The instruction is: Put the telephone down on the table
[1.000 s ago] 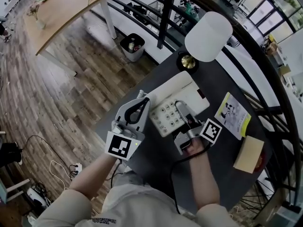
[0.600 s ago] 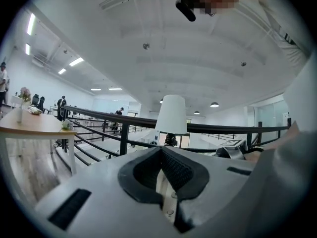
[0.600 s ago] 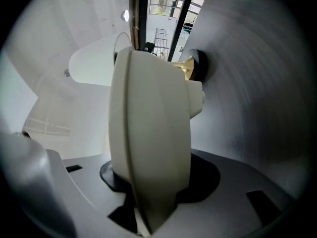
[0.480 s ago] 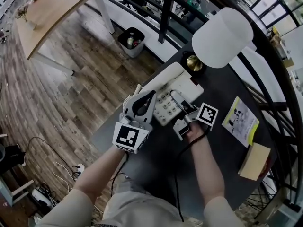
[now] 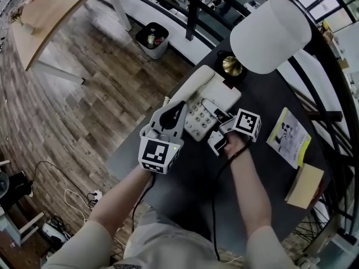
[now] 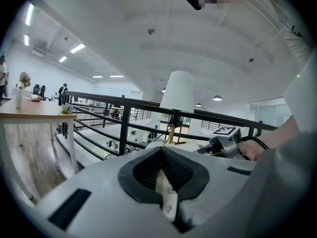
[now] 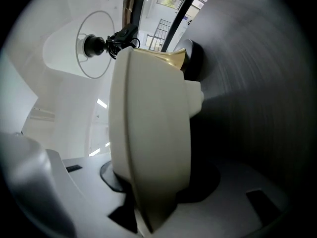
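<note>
Dark table (image 5: 185,175) waits under the telephone (image 5: 208,91), clamped by your left gripper (image 5: 176,114) and right gripper (image 5: 221,119). Uneven release could knock it into the lamp (image 5: 269,28), upper right.

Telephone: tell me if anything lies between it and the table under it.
Nothing visible does. The dark table around the telephone looks bare. The lamp's brass base stands just past the telephone's far end, and the booklet lies apart to the right.
</note>
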Demonstrator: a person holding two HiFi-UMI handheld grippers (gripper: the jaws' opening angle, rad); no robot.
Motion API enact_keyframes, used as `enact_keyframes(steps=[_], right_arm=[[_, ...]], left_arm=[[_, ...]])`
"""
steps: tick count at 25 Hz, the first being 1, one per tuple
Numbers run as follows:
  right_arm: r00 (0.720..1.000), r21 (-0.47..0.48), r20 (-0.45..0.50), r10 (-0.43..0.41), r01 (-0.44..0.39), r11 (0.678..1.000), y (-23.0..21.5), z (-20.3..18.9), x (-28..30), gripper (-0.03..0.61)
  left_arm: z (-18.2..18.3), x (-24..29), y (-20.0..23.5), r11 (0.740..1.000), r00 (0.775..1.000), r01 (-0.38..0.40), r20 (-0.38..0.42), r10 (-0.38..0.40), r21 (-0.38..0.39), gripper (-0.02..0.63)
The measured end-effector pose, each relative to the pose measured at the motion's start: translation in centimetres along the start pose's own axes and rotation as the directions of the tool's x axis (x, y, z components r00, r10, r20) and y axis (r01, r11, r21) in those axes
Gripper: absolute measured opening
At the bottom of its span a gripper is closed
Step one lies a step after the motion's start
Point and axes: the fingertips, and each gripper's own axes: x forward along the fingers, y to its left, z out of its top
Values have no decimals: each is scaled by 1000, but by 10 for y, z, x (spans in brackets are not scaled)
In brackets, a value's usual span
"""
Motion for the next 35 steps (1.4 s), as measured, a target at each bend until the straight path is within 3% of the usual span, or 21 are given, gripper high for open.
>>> enact_keyframes(steps=[6,11,18,24,27,32,35], right_arm=[[1000,-4,-13,-28,28,1000,-1,-1,1,199],[988,-18,-25,-153,152,988,-3,-1,2,210],[921,-169,-84,-380,362,916,-9,-6,-1,300],[852,-240,-28,-522,501,831,-24,-4,-14,382],[834,-227,-18,-551,534,815,-35,-6,-22,403],[834,-225,-36,-550,529,818,-38,-13,-31,402],[811,-235,-17,-585,565,791,-39,-16,-48,402]], left_arm=[[-9,-3,-7,1000,1000,14,-17,-14,5,5],[-15,-7,-11,1000,999,12,-34,-13,-25,5],[-20,-16,-16,999,999,14,-43,-16,-36,5],[-16,-21,-22,1000,1000,17,-18,-17,-25,5],[-20,-23,-29,1000,999,29,-37,-29,5,5],[-22,-26,-39,999,997,50,-64,-49,8,5],[-17,-29,-42,998,996,61,-72,-60,13,5]])
